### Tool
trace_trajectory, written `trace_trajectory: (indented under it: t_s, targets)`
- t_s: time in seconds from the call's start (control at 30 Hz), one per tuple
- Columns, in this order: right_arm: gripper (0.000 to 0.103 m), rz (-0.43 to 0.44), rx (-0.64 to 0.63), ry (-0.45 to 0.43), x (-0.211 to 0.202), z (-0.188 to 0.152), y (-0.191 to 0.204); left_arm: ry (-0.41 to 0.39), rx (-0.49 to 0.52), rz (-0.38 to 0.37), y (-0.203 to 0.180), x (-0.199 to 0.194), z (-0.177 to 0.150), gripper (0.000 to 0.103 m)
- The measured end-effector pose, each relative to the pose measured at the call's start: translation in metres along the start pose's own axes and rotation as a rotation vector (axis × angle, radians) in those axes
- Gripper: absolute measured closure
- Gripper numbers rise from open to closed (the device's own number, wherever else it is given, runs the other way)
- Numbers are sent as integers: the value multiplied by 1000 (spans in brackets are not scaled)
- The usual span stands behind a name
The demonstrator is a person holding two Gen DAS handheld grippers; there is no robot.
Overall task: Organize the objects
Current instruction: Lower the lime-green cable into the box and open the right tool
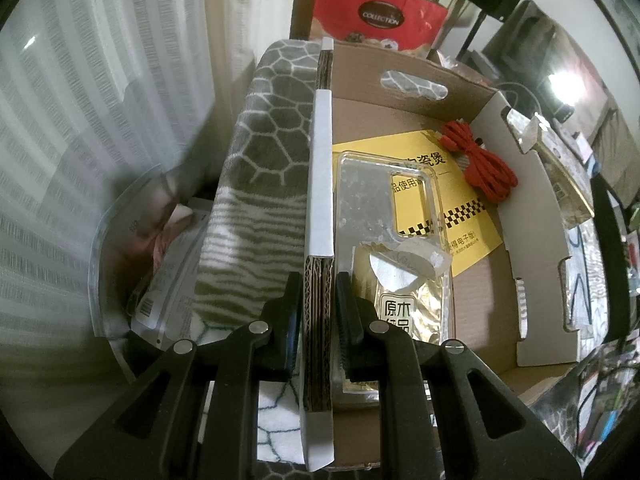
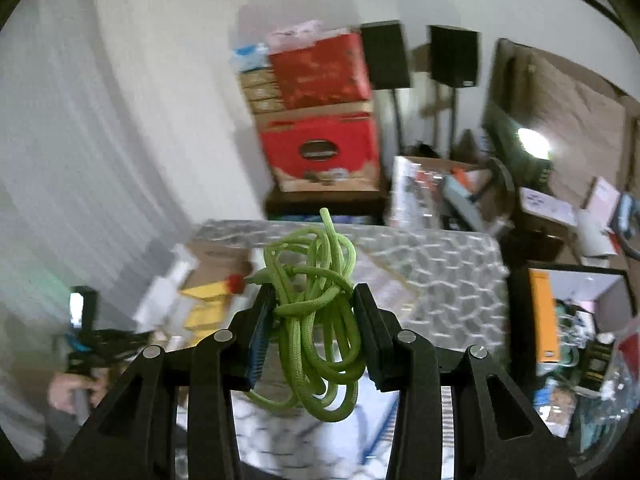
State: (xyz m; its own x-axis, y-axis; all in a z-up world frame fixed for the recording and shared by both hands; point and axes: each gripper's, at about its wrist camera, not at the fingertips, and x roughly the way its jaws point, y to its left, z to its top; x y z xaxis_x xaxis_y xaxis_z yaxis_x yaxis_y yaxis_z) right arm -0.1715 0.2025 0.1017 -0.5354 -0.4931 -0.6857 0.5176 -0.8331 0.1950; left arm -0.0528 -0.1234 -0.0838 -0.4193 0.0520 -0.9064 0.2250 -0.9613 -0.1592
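Observation:
My left gripper is shut on the upright side wall of a shallow cardboard box. Inside the box lie a clear phone case, a yellow leaflet, a coiled red cable and a gold foil packet. In the right wrist view my right gripper is shut on a tangled green cord, whose loops hang free below the pads above the patterned cover. The cardboard box and the other hand-held gripper show blurred at lower left.
A grey and white patterned blanket lies left of the box wall. Red gift boxes are stacked at the back, with black speakers on stands beside them. Cluttered boxes and an orange book fill the right side. White curtains hang at left.

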Motion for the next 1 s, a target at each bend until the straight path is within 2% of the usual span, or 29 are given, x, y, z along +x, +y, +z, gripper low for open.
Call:
trace_trajectory:
  t_s: [0.17, 0.4, 0.63, 0.7, 0.83, 1.0]
  targets:
    - [63, 82, -58, 64, 25, 0, 43, 0, 1, 1, 0, 0, 0, 88]
    - [63, 126, -116, 137, 64, -5, 85, 0, -2, 1, 0, 0, 0, 88]
    - [63, 246, -41, 251, 111, -21, 111, -3, -12, 5, 0, 0, 0, 88]
    - [63, 241, -9, 274, 125, -29, 117, -2, -13, 5, 0, 0, 0, 88]
    - [62, 175, 55, 297, 147, -44, 123, -3, -13, 4, 0, 1, -1, 88]
    - [58, 98, 29, 347, 162, -65, 133, -4, -17, -1, 0, 1, -1, 88]
